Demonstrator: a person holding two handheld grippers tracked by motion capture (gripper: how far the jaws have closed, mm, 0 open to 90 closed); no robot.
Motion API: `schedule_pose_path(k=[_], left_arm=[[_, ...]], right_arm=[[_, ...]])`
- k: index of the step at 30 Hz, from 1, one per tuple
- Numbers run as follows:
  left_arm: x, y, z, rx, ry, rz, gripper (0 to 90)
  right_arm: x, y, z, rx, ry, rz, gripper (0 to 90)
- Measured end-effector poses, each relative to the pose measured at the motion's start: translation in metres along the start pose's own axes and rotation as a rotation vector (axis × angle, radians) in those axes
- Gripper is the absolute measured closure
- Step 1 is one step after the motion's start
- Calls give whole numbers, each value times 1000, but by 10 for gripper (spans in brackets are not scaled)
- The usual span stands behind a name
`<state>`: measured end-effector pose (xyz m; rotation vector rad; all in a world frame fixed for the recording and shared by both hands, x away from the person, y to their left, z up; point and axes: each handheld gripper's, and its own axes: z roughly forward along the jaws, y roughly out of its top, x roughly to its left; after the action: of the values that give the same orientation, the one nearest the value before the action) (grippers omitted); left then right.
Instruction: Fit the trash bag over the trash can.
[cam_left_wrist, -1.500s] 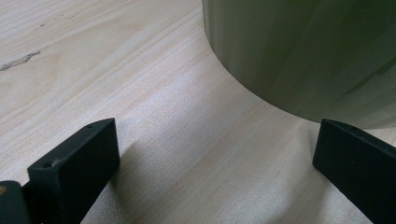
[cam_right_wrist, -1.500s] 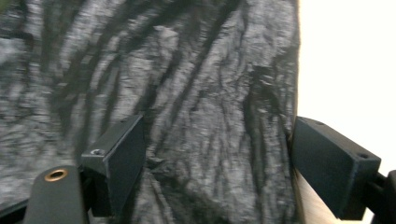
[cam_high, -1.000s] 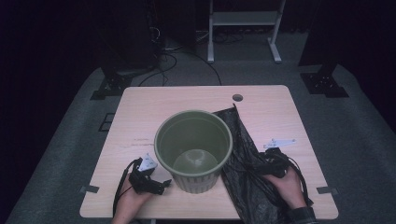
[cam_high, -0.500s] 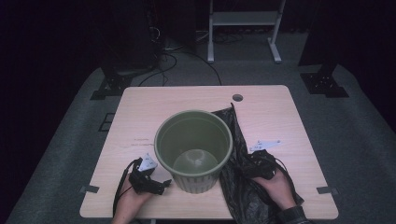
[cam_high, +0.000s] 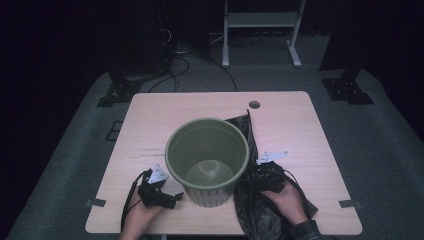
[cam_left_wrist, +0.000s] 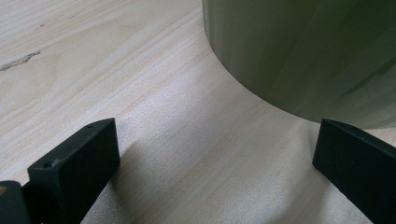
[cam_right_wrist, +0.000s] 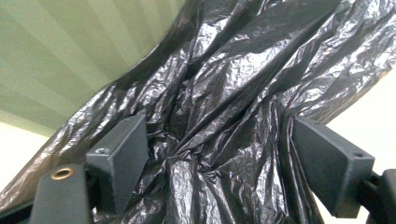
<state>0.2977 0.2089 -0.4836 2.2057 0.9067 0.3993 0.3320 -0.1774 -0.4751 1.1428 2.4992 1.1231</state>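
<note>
Bag: crinkly black plastic bag (cam_right_wrist: 219, 116) is lying just ahead, bunching between the right gripper's (cam_right_wrist: 219, 163) wide-open jaws.
Bin: round green plastic bin (cam_high: 207, 159) is standing left of the bag.

Bin (cam_high: 207, 160) mid-table (cam_high: 300, 125); bag (cam_high: 260, 205) right, seemingly touching.

Both handheld grippers, the left gripper (cam_high: 172, 199) and the right gripper (cam_high: 261, 172), are matte black with blocky rectangular jaws. Each carries a grey three-cornered plate and a looping black cable. A dark sleeve cuff (cam_high: 304, 231) covers the right wrist.

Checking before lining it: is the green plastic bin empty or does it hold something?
Empty. The high view looks straight into the upright green plastic bin and shows its bare bottom.
</note>
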Motion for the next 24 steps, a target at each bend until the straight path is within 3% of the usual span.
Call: schedule_pose_path(k=[4,9,12,15,16,18,24], left_arm=[[0,0,0,0,0,0,0],[0,0,0,0,0,0,0],[0,0,0,0,0,-1,0],[0,0,0,0,0,-1,0],[0,0,0,0,0,-1,0],[0,0,0,0,0,-1,0],[0,0,0,0,0,-1,0]], right_arm=[[6,1,5,8,-19,-24,201],[15,-1,8,13,-95,-101,230],[16,-3,7,-1,-96,-95,262],[16,-3,6,-10,-89,-102,397],[17,-4,4,-17,-77,-111,513],[17,-4,4,-18,-73,-113,559],[16,-6,0,-16,-45,-119,846]])
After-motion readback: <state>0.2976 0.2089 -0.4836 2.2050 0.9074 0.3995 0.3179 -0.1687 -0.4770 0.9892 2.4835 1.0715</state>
